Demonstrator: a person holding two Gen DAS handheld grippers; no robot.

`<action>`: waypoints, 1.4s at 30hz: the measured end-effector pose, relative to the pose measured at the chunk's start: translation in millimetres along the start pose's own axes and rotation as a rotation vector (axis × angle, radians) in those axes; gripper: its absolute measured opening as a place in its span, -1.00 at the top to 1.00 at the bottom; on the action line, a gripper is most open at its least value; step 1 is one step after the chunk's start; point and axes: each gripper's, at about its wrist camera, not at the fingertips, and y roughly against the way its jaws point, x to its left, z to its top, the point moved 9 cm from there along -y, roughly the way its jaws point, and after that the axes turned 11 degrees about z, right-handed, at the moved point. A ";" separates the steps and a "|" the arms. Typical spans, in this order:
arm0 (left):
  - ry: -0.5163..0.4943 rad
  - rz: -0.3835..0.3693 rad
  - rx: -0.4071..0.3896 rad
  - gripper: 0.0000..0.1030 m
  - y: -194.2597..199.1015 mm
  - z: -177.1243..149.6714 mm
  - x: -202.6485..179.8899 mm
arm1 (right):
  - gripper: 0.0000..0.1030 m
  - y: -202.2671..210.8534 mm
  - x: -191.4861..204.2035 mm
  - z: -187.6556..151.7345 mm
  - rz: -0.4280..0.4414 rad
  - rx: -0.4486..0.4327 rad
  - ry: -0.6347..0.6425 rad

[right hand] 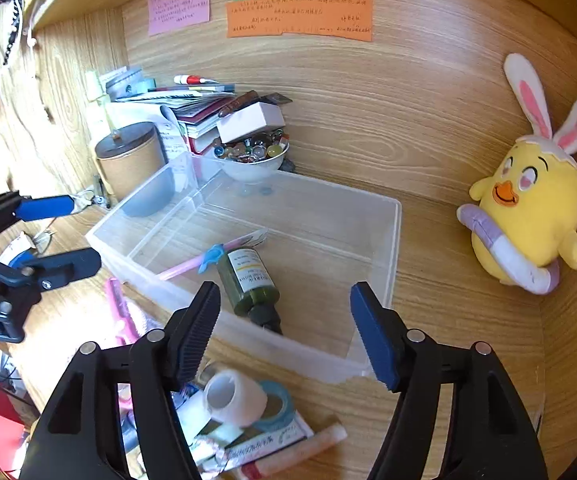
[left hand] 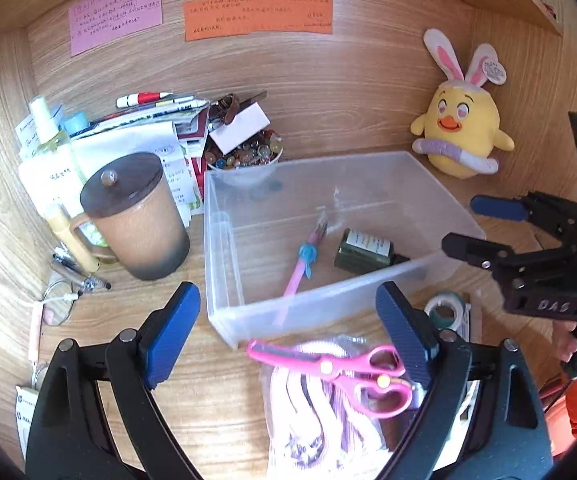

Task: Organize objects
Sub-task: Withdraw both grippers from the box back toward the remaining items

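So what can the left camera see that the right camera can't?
Only the left wrist view shows the whole pink scissors, the spray bottle and the pens beside the brown lidded mug.

Only the right wrist view shows the white tape roll and the white tube lying in front of the clear bin.

Both show the bin holding the pink pen and the green bottle, the yellow plush chick, the bowl of marbles, and both grippers open.
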 end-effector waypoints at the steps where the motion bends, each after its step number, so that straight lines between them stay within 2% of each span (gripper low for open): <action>1: 0.000 -0.001 0.010 -0.75 0.3 -5.8 -1.0 | -0.35 3.0 0.9 -4.2 0.002 -0.001 -0.002; 10: 0.059 -0.060 0.149 -0.76 -18.2 -49.5 -29.6 | -0.41 10.4 5.0 -44.5 -0.023 0.042 0.022; 12: 0.036 -0.034 0.144 -0.76 -21.3 -50.5 -38.4 | -0.41 8.2 7.6 -51.6 -0.021 0.057 0.034; 14: -0.002 0.011 0.116 -0.90 -24.6 -48.9 -44.9 | -0.41 6.1 9.0 -58.9 -0.019 0.069 0.043; 16: -0.014 0.054 0.108 -0.90 -29.6 -48.1 -46.8 | -0.41 4.6 9.0 -65.0 -0.018 0.078 0.048; 18: -0.008 0.046 0.123 -0.90 -33.7 -50.4 -47.6 | -0.41 2.6 8.0 -69.6 -0.013 0.086 0.041; 23: 0.011 0.067 0.140 -0.90 -33.8 -62.4 -36.4 | -0.41 -4.1 7.7 -74.5 0.008 0.104 0.036; 30: 0.052 0.076 0.150 -0.90 -12.2 -88.3 -2.0 | -0.41 -14.6 13.3 -72.0 0.009 0.096 0.062; 34: 0.051 0.109 0.145 -0.90 0.0 -94.2 15.1 | -0.39 -20.1 17.0 -71.4 0.018 0.094 0.066; 36: 0.066 0.102 0.142 -0.90 3.6 -92.5 19.7 | -0.32 -21.6 18.4 -71.6 0.013 0.095 0.074; 39: 0.117 0.052 0.146 -0.90 4.0 -84.6 18.6 | -0.18 -24.2 20.6 -70.5 0.013 0.096 0.083; 40: 0.133 0.036 0.144 -0.83 2.9 -80.6 16.0 | -0.15 -25.1 20.8 -70.4 0.014 0.097 0.083; 42: 0.149 0.005 0.151 -0.53 -1.9 -75.3 9.6 | -0.10 -26.1 21.0 -69.9 0.011 0.095 0.082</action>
